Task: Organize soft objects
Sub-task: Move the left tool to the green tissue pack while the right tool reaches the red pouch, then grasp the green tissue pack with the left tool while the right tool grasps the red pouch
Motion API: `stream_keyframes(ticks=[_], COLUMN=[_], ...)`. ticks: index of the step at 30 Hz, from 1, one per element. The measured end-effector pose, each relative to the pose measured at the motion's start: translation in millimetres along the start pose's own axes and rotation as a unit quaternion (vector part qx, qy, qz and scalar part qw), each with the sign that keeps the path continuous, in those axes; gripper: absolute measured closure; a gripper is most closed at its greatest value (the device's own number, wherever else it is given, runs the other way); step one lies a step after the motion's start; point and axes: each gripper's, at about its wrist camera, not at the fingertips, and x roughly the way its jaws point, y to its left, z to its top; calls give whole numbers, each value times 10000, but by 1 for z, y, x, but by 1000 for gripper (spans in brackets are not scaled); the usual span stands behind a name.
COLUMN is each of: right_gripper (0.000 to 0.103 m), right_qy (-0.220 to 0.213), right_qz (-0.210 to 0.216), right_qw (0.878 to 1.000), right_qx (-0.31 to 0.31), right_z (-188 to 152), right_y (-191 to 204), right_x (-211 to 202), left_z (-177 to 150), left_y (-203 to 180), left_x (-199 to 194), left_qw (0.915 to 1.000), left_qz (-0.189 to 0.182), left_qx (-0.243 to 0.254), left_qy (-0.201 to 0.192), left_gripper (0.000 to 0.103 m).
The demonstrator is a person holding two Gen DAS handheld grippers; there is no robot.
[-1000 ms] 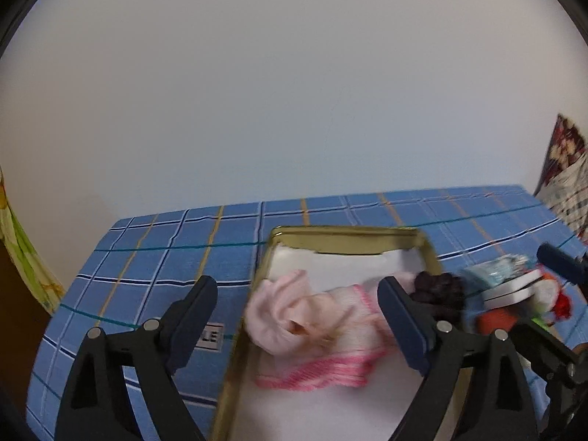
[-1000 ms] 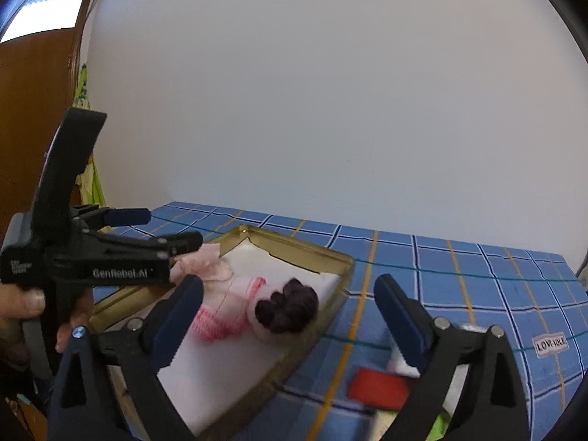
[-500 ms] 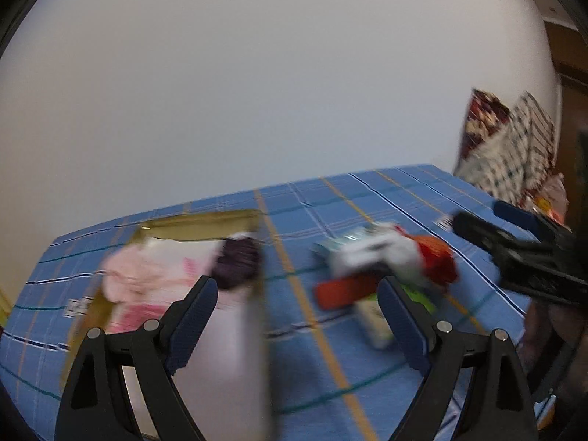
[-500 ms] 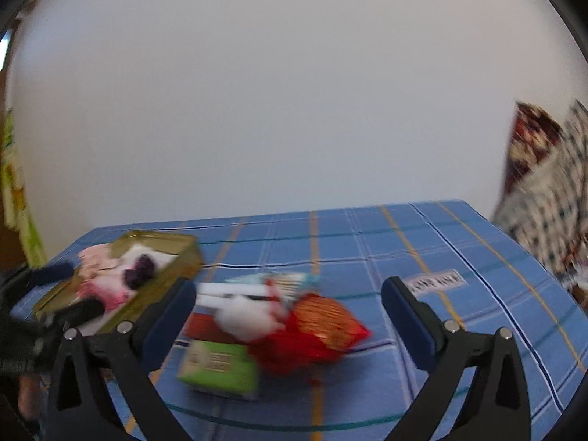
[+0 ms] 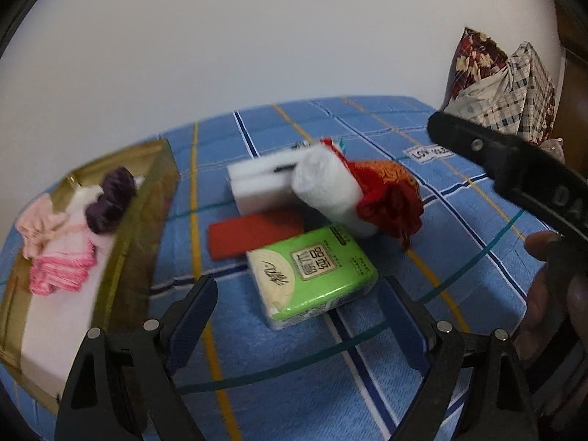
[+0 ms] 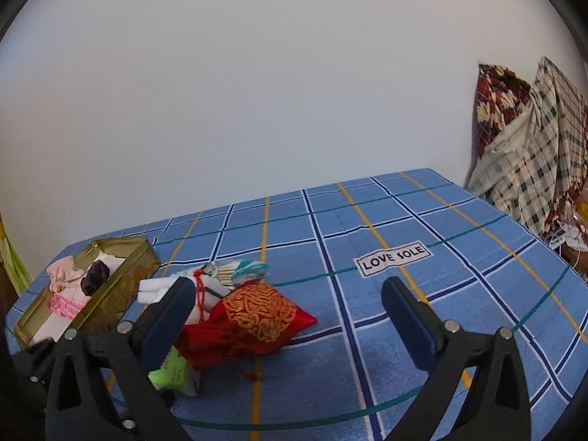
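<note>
Two tongs released, both empty. Left view: left gripper point(image 5: 297, 312) had swung off gold tray point(image 5: 143, 220), now at its left, to straddle green tissue pack point(image 5: 312, 272); likely next pick. Right view: right gripper point(image 6: 286, 312) swung too, jaws widest; red pouch point(image 6: 253, 319) just ahead-left, pile untouched, tray point(image 6: 121, 286) far left.

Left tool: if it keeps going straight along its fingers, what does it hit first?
Most likely the green tissue pack: it lies just ahead, centred between the open fingers of the left tool, with nothing nearer in that line. Depth is hard to judge through the fisheye.
</note>
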Motion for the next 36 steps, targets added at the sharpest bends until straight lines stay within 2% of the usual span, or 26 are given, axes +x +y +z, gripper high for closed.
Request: stream_keyframes(ticks=[8, 11, 12, 13, 20, 24, 27, 36], right_gripper=[0, 0, 0, 0, 0, 1, 3, 28], right_qy=[155, 214, 242, 287, 499, 601, 775, 1550], right_qz=[-213, -233, -238, -239, -173, -100, -15, 358], right_qw=[9995, 9993, 9993, 9992, 9985, 9978, 9961, 9859], right_qx=[-163, -183, -180, -171, -162, -277, -427, -518], right_z=[0, 0, 0, -1, -1, -2, -3, -10], right_y=[8, 8, 8, 8, 7, 12, 19, 29], right_x=[6, 9, 10, 11, 19, 23, 30, 58], left_z=[4, 6, 5, 4, -2, -6, -7, -8], left_y=[-4, 2, 6, 7, 20, 29, 35, 38], left_x=[11, 15, 14, 13, 4, -5, -11, -21], left_qw=[9998, 9995, 9993, 9991, 9991, 9992, 9988, 9975], left_qz=[31, -88, -133, -219, -282, -204, -174, -66], left_qx=[-65, -216, -268, -282, -271, -332, -422, -489], left_qy=[170, 227, 233, 218, 153, -27, -201, -515], left_gripper=[12, 13, 14, 24, 27, 28, 28, 28])
